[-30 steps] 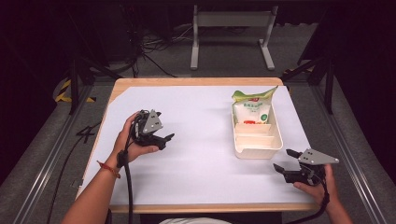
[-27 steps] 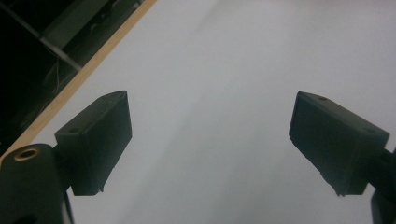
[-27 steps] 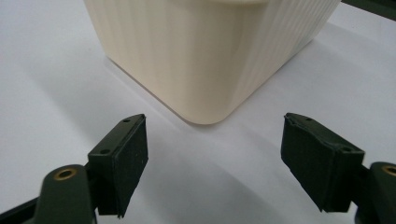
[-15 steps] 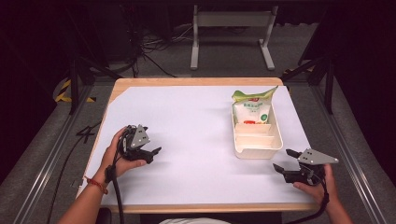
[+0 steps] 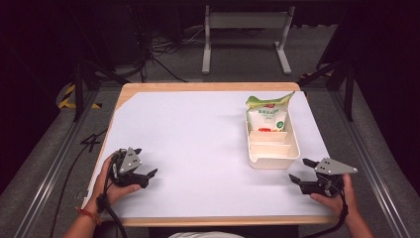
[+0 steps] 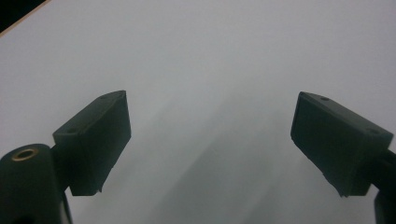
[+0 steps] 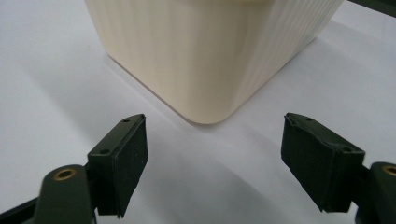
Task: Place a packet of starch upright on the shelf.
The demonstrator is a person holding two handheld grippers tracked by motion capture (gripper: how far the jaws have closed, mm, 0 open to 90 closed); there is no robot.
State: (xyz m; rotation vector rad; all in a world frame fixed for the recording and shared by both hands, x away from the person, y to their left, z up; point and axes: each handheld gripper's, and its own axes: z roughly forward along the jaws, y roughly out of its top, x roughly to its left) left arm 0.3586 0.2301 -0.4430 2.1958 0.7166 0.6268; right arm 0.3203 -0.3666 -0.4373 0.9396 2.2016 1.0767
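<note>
A cream plastic tray [image 5: 273, 154] with dividers stands at the right of the white table sheet. A white and green snack bag [image 5: 267, 115] rests in its far end. My right gripper [image 5: 300, 171] lies low at the table's front right, just right of the tray's near corner [image 7: 205, 88], open and holding nothing. My left gripper [image 5: 144, 162] sits at the front left, held in a hand, open with only bare white sheet [image 6: 210, 84] between its fingers.
The wooden table edge [image 5: 208, 87] borders the white sheet at the back. Cables [image 5: 163, 47] and a metal stand [image 5: 245, 29] sit on the floor beyond it. Dark rails run along both sides.
My left gripper has drawn back toward the front left corner of the table and come down lower. The right gripper has stayed where it was.
</note>
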